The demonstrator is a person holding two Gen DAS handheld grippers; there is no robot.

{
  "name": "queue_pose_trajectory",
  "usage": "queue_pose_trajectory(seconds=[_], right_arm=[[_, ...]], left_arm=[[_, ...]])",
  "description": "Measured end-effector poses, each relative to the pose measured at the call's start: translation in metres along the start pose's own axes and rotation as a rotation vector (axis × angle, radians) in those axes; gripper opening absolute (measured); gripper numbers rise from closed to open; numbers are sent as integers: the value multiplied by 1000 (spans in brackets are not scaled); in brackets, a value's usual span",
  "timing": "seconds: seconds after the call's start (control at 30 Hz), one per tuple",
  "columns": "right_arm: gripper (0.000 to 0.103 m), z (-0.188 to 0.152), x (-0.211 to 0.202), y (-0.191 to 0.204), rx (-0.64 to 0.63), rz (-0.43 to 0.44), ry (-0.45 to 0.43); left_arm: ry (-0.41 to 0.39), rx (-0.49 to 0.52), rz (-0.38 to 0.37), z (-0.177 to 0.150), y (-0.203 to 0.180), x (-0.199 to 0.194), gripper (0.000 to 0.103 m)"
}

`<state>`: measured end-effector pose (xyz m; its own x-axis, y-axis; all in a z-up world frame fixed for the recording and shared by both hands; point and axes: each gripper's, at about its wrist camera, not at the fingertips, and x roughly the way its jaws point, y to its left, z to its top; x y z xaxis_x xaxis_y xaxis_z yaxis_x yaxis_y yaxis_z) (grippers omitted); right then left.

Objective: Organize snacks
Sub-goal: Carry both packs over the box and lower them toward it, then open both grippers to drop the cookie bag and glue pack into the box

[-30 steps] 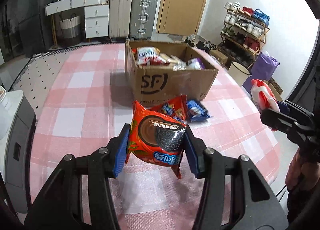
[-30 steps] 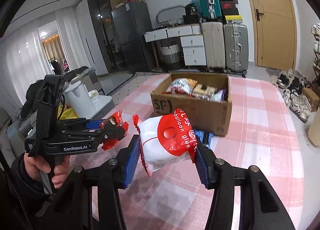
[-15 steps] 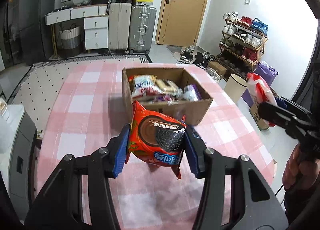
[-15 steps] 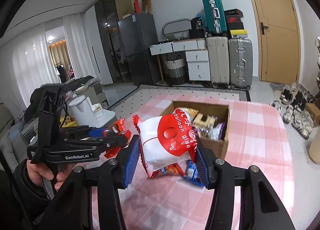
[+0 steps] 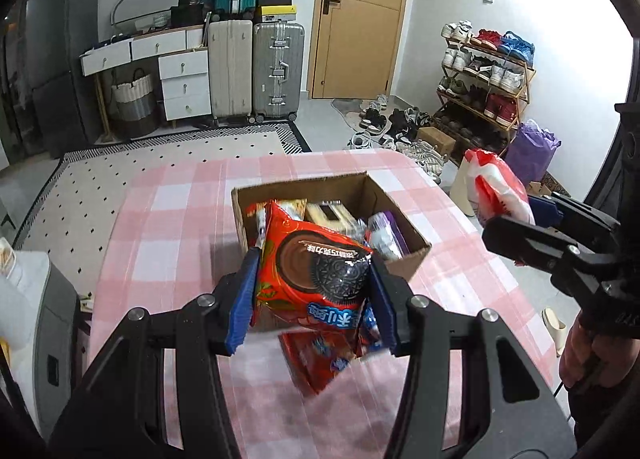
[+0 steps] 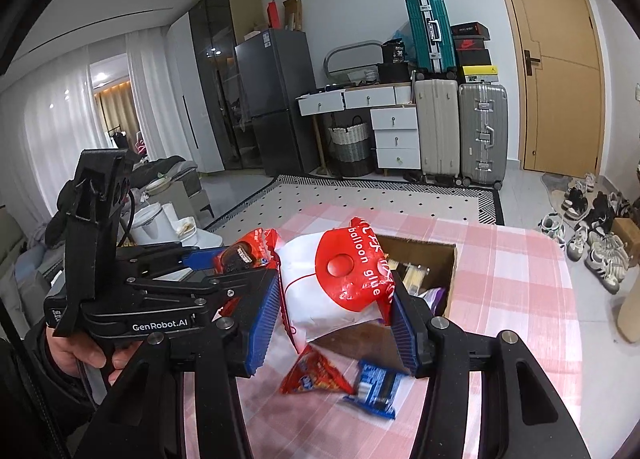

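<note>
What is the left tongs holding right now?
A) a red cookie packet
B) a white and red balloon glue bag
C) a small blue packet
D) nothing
A: the left tongs are clamped on the red cookie packet above the cardboard box; the balloon glue bag is in the right tongs, and the small blue packet lies on the table.

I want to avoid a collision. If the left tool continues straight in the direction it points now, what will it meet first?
Probably the open cardboard box just ahead and below. The left tool, shut on the red cookie bag, seems aimed into its snacks, though depth is unclear.
</note>
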<state>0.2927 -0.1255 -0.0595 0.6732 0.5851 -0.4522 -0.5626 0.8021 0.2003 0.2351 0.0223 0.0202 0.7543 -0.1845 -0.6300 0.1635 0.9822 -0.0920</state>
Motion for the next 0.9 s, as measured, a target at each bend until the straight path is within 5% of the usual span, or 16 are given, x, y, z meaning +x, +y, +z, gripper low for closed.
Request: queue_pose_trajectory(seconds=[0.53, 0.9], right_arm=[[52, 43, 57, -43, 47, 4, 39], [53, 38, 114, -84, 106, -5, 117]], left_arm=[[93, -23, -27, 55, 21, 93, 48], [172, -37, -115, 65, 20, 159, 48]])
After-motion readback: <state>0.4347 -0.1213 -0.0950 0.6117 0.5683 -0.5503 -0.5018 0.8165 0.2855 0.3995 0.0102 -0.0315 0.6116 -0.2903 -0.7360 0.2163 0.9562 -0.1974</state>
